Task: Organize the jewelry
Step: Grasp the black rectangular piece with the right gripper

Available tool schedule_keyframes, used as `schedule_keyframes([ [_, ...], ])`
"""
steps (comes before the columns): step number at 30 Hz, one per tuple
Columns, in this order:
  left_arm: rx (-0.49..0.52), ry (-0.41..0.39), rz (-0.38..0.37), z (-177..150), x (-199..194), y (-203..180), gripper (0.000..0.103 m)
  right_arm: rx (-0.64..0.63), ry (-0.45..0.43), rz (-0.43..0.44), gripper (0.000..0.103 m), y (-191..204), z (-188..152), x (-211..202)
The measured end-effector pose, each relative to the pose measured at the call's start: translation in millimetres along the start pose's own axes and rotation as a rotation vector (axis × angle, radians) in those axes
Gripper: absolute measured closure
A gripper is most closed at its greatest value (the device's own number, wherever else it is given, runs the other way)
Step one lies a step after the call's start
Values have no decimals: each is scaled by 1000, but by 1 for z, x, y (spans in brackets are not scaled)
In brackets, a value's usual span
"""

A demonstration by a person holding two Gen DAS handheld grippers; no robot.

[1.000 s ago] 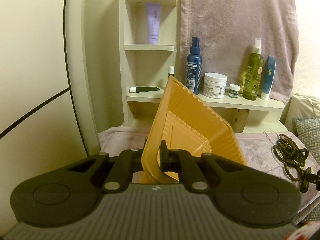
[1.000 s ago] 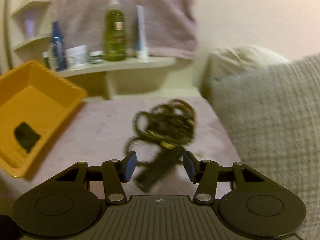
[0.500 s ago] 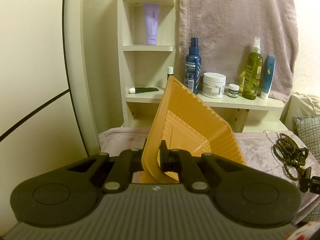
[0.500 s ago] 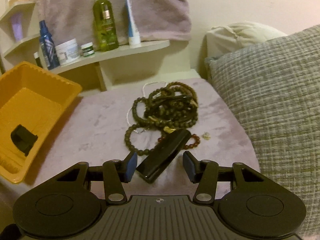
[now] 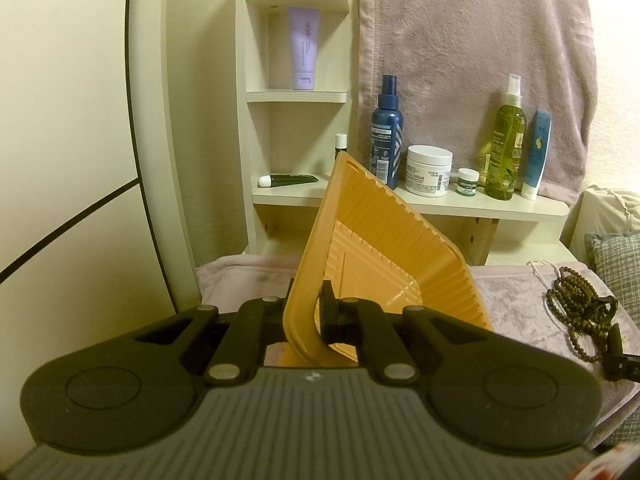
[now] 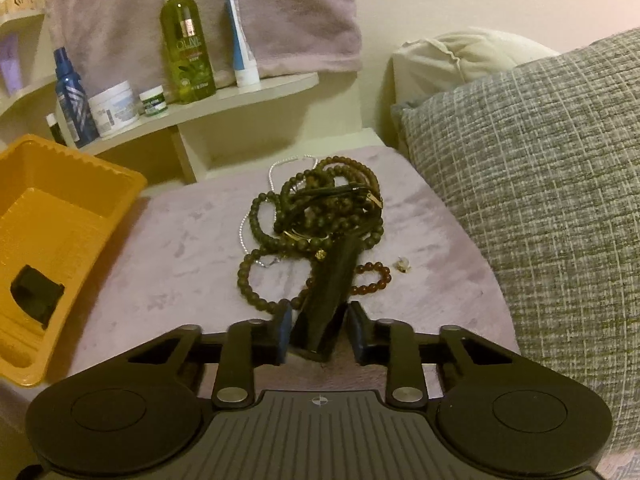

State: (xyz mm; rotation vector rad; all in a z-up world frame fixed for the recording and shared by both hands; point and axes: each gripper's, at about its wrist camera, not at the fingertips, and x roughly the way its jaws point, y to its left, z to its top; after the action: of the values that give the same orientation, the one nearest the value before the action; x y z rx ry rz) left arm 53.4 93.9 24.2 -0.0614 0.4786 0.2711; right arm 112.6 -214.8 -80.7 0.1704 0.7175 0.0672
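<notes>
My left gripper [image 5: 312, 304] is shut on the near rim of the orange tray [image 5: 380, 240], which it holds tilted up. In the right wrist view the tray [image 6: 60, 208] sits at the left with a black clip [image 6: 36, 296] inside. A tangled pile of dark bead strands [image 6: 320, 204] lies on the mauve cloth, with a silver chain [image 6: 276, 172], a red-brown bracelet [image 6: 372, 278] and a tiny earring [image 6: 402, 264] around it. My right gripper [image 6: 318, 320] is closing its jaws around a glossy black oblong piece [image 6: 328, 292]. The pads stand right beside it, with a sliver of gap.
A low shelf [image 6: 240, 96] behind holds a green bottle [image 6: 186, 44], a blue spray [image 6: 74, 100] and jars. A grey woven cushion [image 6: 540, 168] borders the cloth on the right. A towel [image 5: 472, 52] hangs over the shelf. Bare mauve cloth [image 6: 192, 248] lies between tray and beads.
The right gripper's jaws have narrowed around the black piece and the gripper has rolled, so the piece now runs lengthwise between them. The left gripper and tray have not moved.
</notes>
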Motion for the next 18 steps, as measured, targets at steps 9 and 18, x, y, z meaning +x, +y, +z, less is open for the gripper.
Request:
schedule_keyframes([
  [9, 1, 3, -2, 0, 0, 0, 96, -34, -44, -1, 80, 1, 1, -10],
  [18, 3, 3, -6, 1, 2, 3, 96, -140, -45, 415, 80, 55, 35, -20],
])
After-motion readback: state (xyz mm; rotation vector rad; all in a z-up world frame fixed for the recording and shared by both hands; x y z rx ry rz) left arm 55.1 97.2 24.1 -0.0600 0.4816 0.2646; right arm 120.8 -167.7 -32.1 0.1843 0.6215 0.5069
